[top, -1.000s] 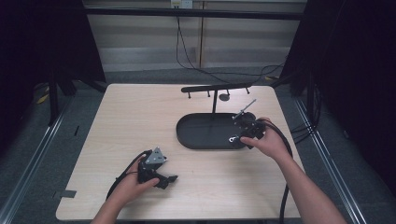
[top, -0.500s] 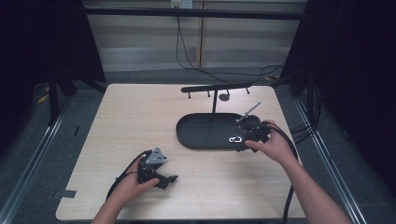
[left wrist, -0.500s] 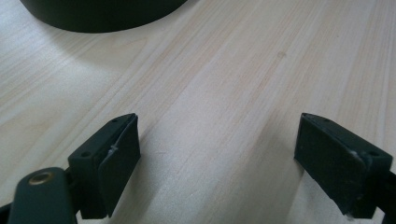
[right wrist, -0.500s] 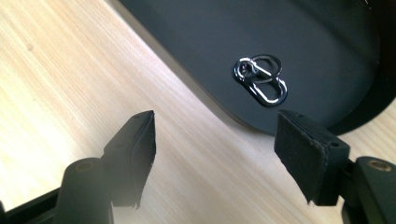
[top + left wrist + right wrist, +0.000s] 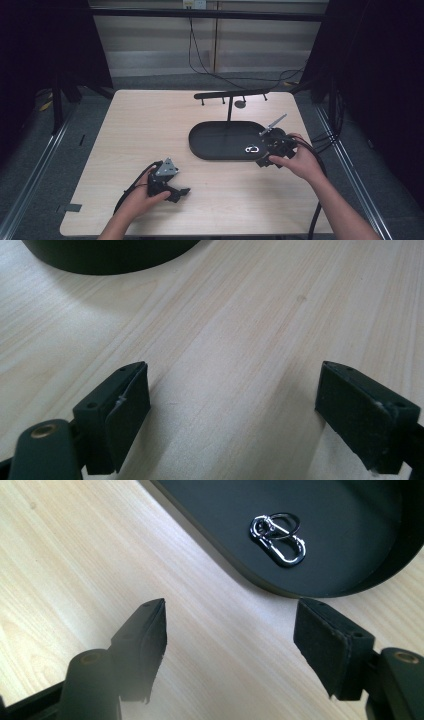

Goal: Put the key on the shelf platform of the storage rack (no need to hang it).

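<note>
In the left gripper view the top edge cuts off the tray (image 5: 107, 257), leaving one curved wall. In the right gripper view the tray (image 5: 350, 510) runs off the top and right edges. In the high view the clip (image 5: 251, 148) is too small to make out, and the small hanging pieces on the stand (image 5: 231, 94) are blurred.

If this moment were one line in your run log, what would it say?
left tongs: open, over bare wooden table | right tongs: open, empty, beside black oval tray | silver metal carabiner clip: lying in tray

Right gripper (image 5: 264, 152) withdrew (slightly, seemingly).
</note>
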